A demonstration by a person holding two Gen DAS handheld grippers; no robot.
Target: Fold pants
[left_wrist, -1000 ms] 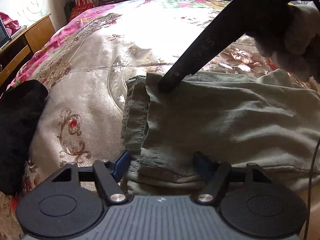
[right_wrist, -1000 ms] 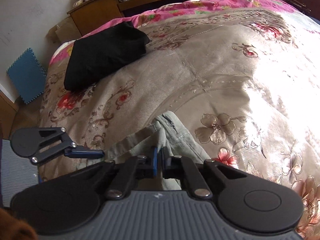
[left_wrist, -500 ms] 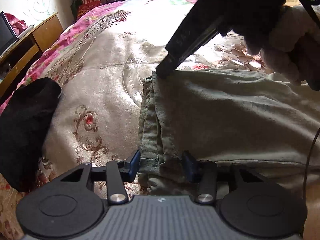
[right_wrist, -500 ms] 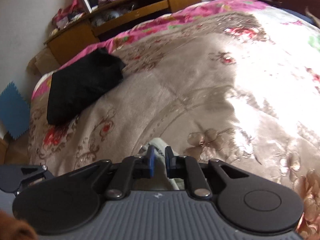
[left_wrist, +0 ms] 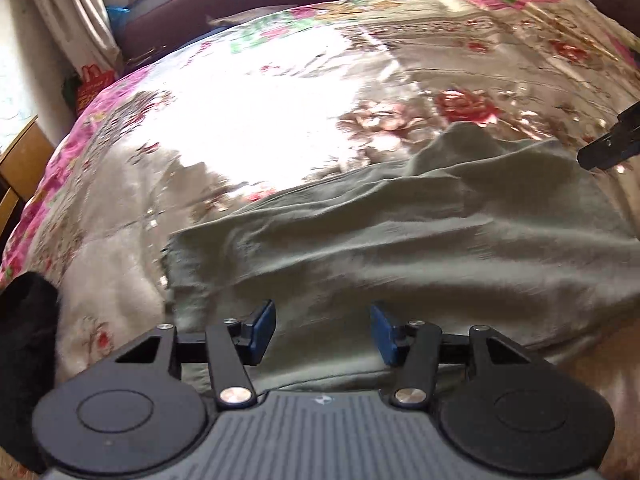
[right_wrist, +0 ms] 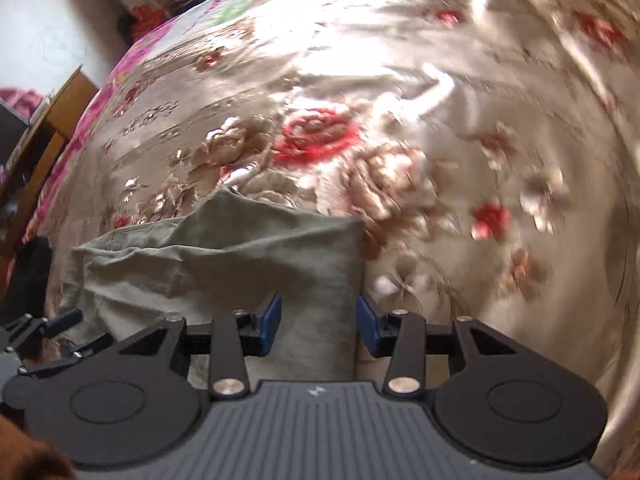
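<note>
The grey-green pants (left_wrist: pixel 400 248) lie folded flat on the floral bedspread (left_wrist: pixel 260 128). My left gripper (left_wrist: pixel 323 332) is open and empty, its blue pads just above the near edge of the pants. My right gripper (right_wrist: pixel 318 326) is open and empty over the right end of the pants (right_wrist: pixel 224 264), whose straight folded edge lies between the pads. The right gripper's tip shows at the far right of the left wrist view (left_wrist: pixel 612 148). The left gripper shows at the far left of the right wrist view (right_wrist: pixel 44 340).
A black folded garment (left_wrist: pixel 24 344) lies on the bed at the left edge. A wooden desk (right_wrist: pixel 48 128) stands left of the bed. A dark red headboard (left_wrist: pixel 224 4) and a curtain (left_wrist: pixel 84 20) are beyond the bed.
Both grippers have opened and let go of the pants. Both have swung to the right along the pants; the right gripper has moved from the left end to the right end.
</note>
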